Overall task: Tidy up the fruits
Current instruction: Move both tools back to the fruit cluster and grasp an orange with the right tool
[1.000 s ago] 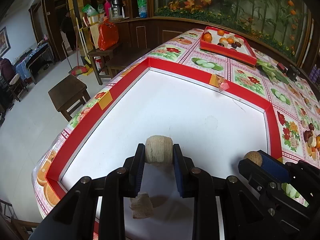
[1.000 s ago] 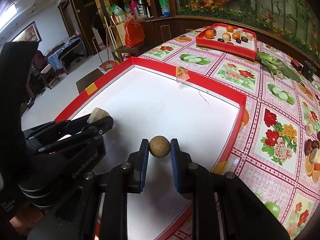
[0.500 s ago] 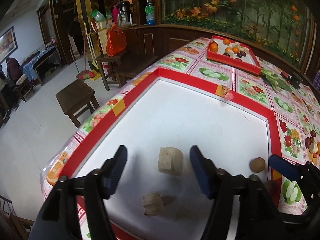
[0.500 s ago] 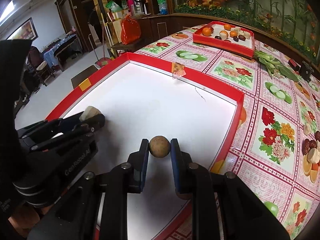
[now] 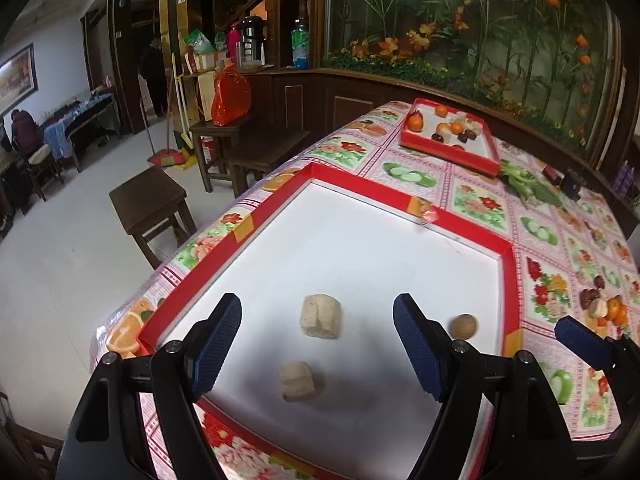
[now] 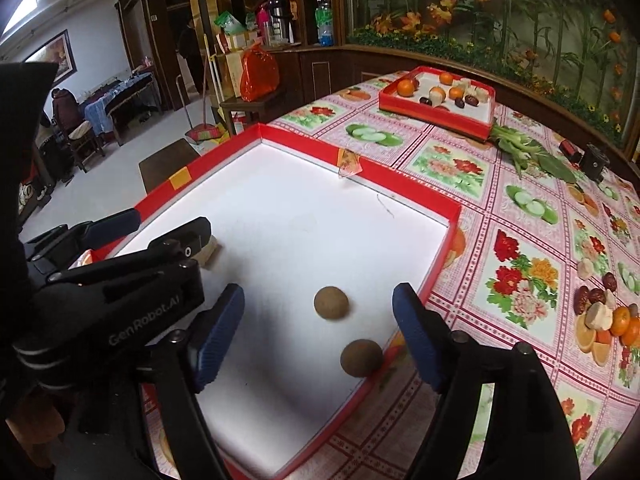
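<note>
A large red-rimmed white tray (image 5: 280, 196) (image 6: 452, 216) lies on the table. In the left wrist view two pale beige chunks rest on its floor, one (image 5: 321, 316) farther and one (image 5: 297, 381) nearer. My left gripper (image 5: 318, 346) hangs above them, jaws opening, nothing pressed by the pads. In the right wrist view two brown round fruits lie in the tray, one (image 6: 331, 303) free on the floor, one (image 6: 361, 358) against the rim. My right gripper (image 6: 318, 338) stands over them, jaws opening, touching neither. The left gripper (image 6: 120, 248) shows at that view's left.
A smaller red tray (image 6: 432, 114) (image 5: 448, 152) with oranges, dark fruits and pale pieces stands at the table's far side. Leafy greens (image 6: 524, 148) lie beside it. Loose fruits (image 6: 608, 316) sit on the flowered cloth at right. Wooden stools (image 5: 152, 204) stand on the floor left.
Both grippers have opened. The left one let go of its beige chunk, which now lies in the tray, and rose. The right one released the brown round fruit onto the tray floor.
</note>
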The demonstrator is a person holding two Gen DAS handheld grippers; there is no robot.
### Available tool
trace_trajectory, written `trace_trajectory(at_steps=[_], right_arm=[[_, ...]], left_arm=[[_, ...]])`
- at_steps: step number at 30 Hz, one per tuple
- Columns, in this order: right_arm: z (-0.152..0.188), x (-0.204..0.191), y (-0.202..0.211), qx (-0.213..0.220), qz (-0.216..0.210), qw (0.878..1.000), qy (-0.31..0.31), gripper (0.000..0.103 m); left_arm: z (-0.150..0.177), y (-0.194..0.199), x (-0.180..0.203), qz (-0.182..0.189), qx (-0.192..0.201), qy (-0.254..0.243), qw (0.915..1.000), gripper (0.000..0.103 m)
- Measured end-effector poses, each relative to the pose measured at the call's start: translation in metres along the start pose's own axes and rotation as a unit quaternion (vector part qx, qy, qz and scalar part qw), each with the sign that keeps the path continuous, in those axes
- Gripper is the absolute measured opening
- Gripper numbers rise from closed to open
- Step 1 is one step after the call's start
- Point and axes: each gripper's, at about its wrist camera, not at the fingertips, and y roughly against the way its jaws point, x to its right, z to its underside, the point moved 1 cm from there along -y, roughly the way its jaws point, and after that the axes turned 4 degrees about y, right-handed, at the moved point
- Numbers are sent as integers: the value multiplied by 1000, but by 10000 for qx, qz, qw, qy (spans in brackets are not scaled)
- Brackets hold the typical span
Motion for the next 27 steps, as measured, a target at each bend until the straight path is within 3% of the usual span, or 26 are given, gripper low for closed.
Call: trace_trajectory(at_steps=[6,13,18,23,27], right_arm=[[6,8,32,329,-79,9994,-100,83],[37,45,74,672,119,9974,-240,92],[77,116,103,867,705,9903,-829,92],[117,207,124,846,1414,9691,-1834,92],[134,270,126,778,1594,9514,-2517,88]], left_arm=[[12,14,21,304,56,-111,9995,79],[34,28,86,974,59,-863,9915,79],[53,32,146,1481,-30,-1505,9775,79],[63,31,211,2024,-53,-2024,9581,79],[71,33,249,2363,-12,-2452,9402,79]])
